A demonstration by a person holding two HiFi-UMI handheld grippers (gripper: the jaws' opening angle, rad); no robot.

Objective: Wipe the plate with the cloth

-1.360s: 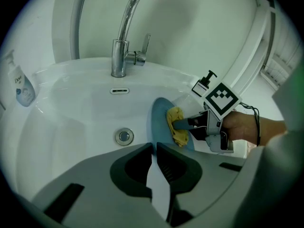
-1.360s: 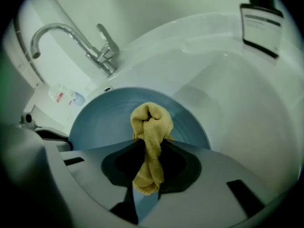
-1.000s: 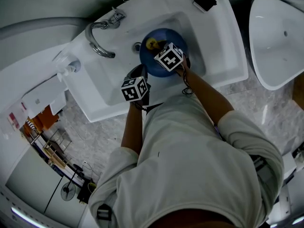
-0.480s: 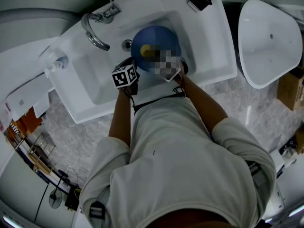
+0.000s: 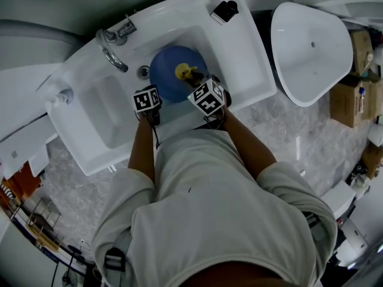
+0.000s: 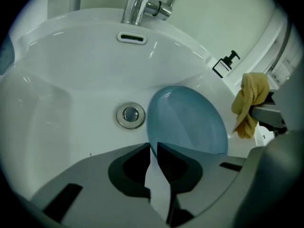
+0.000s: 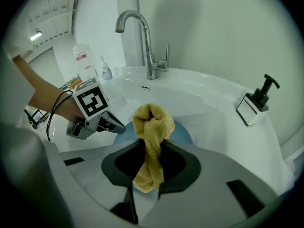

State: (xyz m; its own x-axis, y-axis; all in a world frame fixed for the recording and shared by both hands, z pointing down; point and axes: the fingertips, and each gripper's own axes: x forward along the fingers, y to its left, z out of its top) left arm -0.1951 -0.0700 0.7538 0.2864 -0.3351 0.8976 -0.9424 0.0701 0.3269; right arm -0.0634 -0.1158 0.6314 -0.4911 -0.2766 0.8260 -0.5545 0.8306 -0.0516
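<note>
AT THE SINK: Vs. a sec ago, you're holding your right gripper (image 7: 151, 144) back at the near edge of the round translucent-blue plate (image 6: 187, 122) instead of over its middle. Your left gripper (image 6: 153, 147), then off to the plate's side, is now sitting right at its rim.

The left jaws are easing apart w/ the plate's thin rim running btwn them, pads on it. The plate is standing tilted in the bowl of the white ceramic sink (image 5: 239, 52), just beside the round metal drain (image 6: 130, 114).

The right claw is clenching the crumpled yellow terry cloth (image 7: 152, 120), which is bunching above the jaws and hanging below them. In the left gripper view it's dangling just beside the plate's far edge, apart from it.

Count:
- 2 grippers
- 1 plate
- 1 cloth
- 1 curved chrome tap (image 7: 148, 46)
- 1 drain
- 1 black-pump soap bottle w/ white label (image 7: 251, 108), sitting on the sink's ledge
- 1 separate white oval basin (image 5: 308, 52), standing off to the sink's right
</note>
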